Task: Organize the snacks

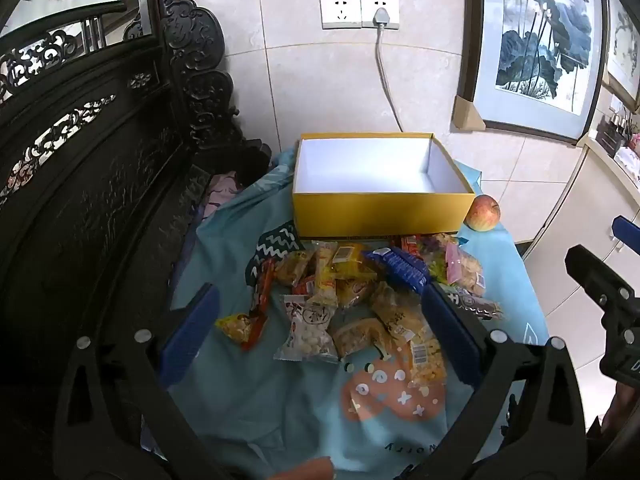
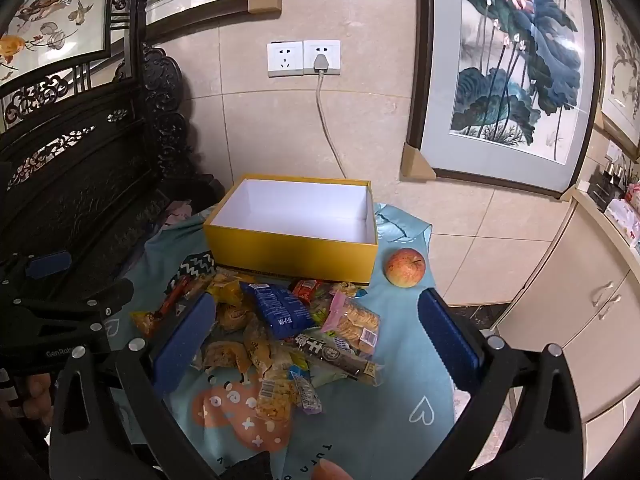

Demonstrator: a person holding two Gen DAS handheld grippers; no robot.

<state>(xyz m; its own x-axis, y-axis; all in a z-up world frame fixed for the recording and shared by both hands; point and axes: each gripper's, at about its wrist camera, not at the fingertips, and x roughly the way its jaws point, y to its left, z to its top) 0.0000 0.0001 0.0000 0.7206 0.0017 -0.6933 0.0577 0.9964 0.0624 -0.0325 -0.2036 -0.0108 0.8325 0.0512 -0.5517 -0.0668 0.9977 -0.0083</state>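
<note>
While both grippers hovered above the cloth, their jaws stood wide apart and held nothing: the left gripper [image 1: 320, 328] showed two ribbed blue pads on black plastic arms, and the right gripper [image 2: 316, 340] matched it. A soft light-blue cloth [image 1: 248, 408] printed with an orange spotted shape draped the table. Near the cloth's far edge sat a rectangular yellow cardboard box [image 1: 380, 184], open-topped, its smooth white inside bare. Just in front of the box, at the cloth's middle, lay a loose heap of snacks [image 1: 352, 300]: crinkly clear and yellow packets, a glossy blue wrapper [image 2: 278, 308], a pink-edged pack of round crackers [image 2: 354, 322] and a long dark bar [image 2: 340, 358]. A round red-yellow apple [image 1: 484, 214] rested beside the box's near right corner, near the cloth's right edge. Behind stood a glossy tiled wall [image 2: 256, 120] and dark carved wooden furniture [image 1: 100, 184].
</note>
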